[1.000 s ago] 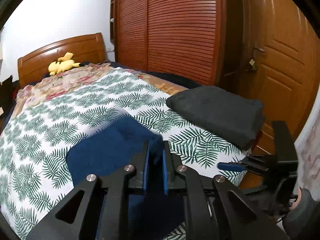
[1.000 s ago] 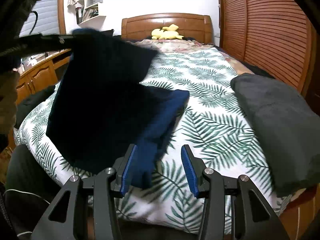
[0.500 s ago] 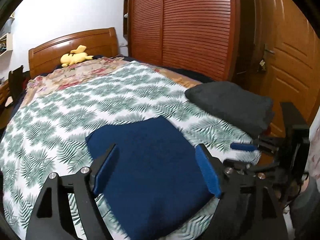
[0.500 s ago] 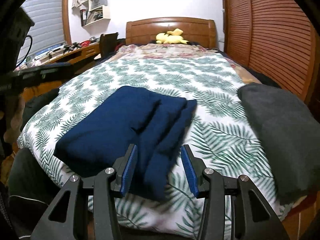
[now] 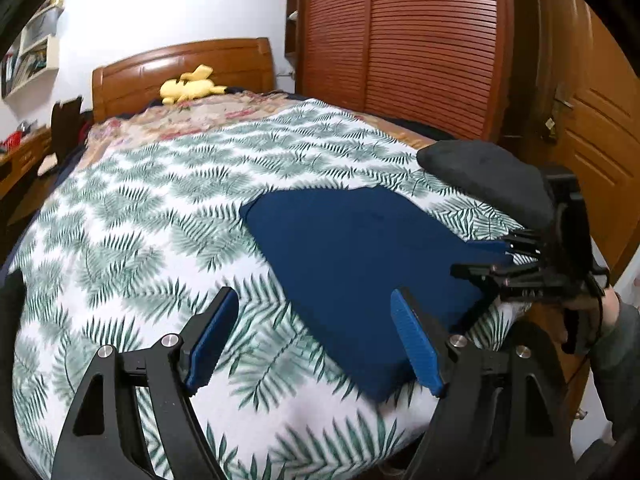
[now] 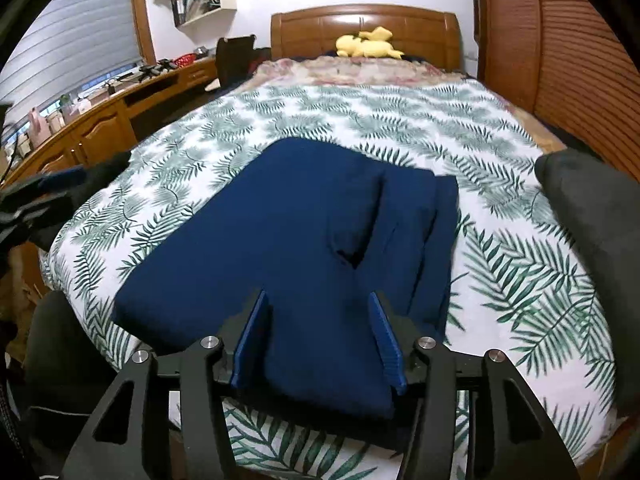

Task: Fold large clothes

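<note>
While folded flat, the navy garment (image 6: 288, 248) lies on the leaf-print bedspread (image 6: 500, 288) at centre frame, with a folded grey garment (image 5: 484, 184) at right. Left gripper (image 5: 316, 344) jaws spread wide, holding nothing; right gripper (image 6: 318, 344) jaws part open over the navy garment's near edge, gripping nothing.

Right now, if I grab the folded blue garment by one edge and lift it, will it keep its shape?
Probably not. The blue garment looks like soft cloth in loose layers, with a gap showing between folds, so it would likely droop and unfold. It lies flat on the bedspread, so sliding it may bunch the layers. Both grippers, left and right, are open.
</note>
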Demonstrator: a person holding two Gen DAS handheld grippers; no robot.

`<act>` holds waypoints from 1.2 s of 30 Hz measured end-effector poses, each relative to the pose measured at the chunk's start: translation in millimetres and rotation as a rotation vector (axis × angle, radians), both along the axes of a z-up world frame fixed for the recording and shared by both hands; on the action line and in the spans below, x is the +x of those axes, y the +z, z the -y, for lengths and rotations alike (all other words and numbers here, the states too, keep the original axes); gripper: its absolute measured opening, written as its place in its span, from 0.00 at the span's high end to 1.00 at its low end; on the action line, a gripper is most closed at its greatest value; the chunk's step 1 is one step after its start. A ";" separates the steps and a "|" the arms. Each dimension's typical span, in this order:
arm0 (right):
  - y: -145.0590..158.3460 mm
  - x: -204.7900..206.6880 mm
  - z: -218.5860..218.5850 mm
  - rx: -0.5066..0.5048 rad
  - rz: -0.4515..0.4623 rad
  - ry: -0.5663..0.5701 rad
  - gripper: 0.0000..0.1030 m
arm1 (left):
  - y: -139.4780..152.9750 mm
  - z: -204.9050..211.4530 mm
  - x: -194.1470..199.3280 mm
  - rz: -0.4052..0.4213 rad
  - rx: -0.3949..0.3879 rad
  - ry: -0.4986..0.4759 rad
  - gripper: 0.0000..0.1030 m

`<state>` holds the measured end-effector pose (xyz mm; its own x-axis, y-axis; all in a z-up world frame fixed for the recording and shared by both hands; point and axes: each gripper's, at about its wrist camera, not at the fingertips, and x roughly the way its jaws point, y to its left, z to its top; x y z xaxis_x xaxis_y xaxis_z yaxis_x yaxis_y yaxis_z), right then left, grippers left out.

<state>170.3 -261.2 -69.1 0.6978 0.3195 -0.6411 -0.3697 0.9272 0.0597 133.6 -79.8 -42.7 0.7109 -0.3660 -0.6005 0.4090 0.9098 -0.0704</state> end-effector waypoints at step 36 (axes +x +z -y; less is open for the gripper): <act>42.5 -9.2 7.7 -0.153 0.079 -0.113 0.64 | -18.8 -43.0 -18.3 -0.016 -0.068 0.084 0.23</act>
